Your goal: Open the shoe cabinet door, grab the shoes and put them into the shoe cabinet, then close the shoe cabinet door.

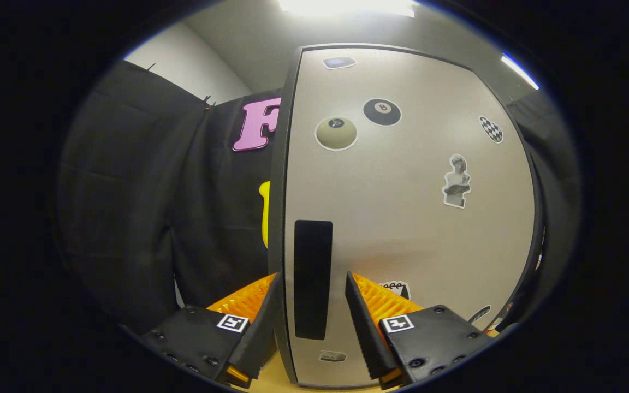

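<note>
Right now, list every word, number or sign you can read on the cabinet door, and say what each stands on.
"8": on the black billiard-ball sticker high on the cabinet door.
Cream ball sticker: its mark is too blurred to read.
Small stickers at the top and bottom of the door: too small to read.
The gripper fingers are open, either side of the door's edge and black handle.

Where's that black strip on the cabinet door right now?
In the gripper view, the black strip runs upright near the door's left edge, between the open fingers, below the ball stickers.
</note>
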### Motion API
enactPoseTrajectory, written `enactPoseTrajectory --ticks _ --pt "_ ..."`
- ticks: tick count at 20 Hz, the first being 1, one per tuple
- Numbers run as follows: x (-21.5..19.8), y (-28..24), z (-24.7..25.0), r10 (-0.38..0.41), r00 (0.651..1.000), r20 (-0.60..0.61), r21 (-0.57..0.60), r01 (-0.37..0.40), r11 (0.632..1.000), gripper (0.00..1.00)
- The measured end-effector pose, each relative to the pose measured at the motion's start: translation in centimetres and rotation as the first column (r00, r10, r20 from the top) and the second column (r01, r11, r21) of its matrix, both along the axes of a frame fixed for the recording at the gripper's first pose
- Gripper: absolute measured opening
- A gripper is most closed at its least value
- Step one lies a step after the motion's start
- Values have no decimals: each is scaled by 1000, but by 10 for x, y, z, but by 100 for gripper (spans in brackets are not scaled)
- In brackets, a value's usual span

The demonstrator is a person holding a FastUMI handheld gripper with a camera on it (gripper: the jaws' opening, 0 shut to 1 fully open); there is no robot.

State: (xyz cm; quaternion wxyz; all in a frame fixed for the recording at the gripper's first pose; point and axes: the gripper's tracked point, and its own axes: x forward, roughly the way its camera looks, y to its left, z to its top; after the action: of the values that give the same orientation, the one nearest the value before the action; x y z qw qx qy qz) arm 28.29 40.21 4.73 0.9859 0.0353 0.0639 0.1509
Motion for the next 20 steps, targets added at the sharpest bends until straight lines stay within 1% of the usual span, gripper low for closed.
enactPoseTrajectory --ticks 1,2,3,5,6,8,10,12,16,17,20 --pt "3 0 -7 -9 1000 -24 -2 9 1000 66" --pt "-1 0 -8 -2 999 -39 15 2 1000 61" --pt "-1 5 -10 6 998 -55 34 -4 999 50" --pt "1 5 -10 9 998 -65 50 -6 999 32" --pt "-2 5 -10 21 997 -70 47 -17 999 31" --pt "-6 5 -10 50 996 -75 32 -48 998 17" --pt "-12 3 -9 88 993 -77 30 -86 996 17" --pt "-32 4 -2 131 988 -76 65 -126 990 17" --pt "-57 -9 4 224 973 -57 106 -217 970 17" --pt "-69 -12 7 242 968 -60 115 -234 965 16" --pt "-80 -24 8 273 960 -62 126 -264 956 17"
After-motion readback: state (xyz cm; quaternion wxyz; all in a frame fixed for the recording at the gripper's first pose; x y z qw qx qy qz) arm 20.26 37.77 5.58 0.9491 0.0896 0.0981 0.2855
